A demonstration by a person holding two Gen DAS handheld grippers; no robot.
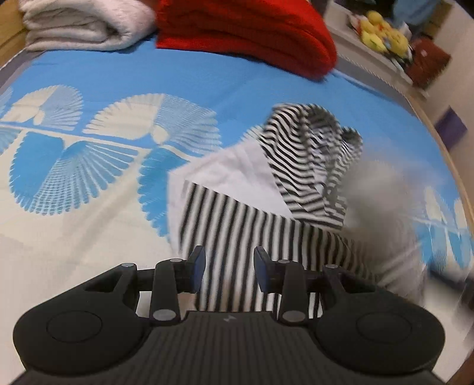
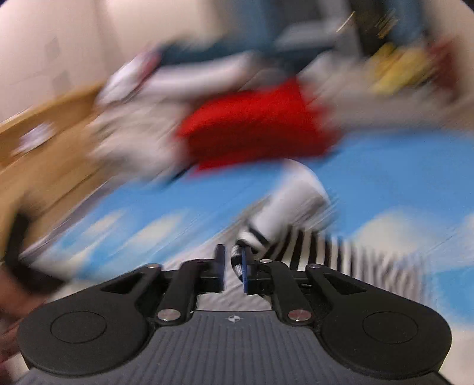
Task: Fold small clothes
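Left wrist: left gripper (image 1: 229,268) agape over striped garment (image 1: 237,225) on bedsheet (image 1: 74,231).
Right wrist: right gripper (image 2: 234,268) narrow; grip indiscernible, blurred.
Behind: red cloth (image 1: 248,35), white towel (image 1: 80,23).

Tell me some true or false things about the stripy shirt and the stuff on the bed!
1. The striped shirt lies on a blue and white bedsheet. True.
2. The blanket next to the white towel is green. False: the blanket is red.
3. The left gripper has its jaws clamped on the shirt. False: its jaws stand apart with nothing between them, above the shirt.
4. Part of the shirt is folded over, showing its plain white inside. True.
5. Yellow toys sit on a shelf beyond the bed. True.
6. The shirt has red dots. False: it has black and white stripes.
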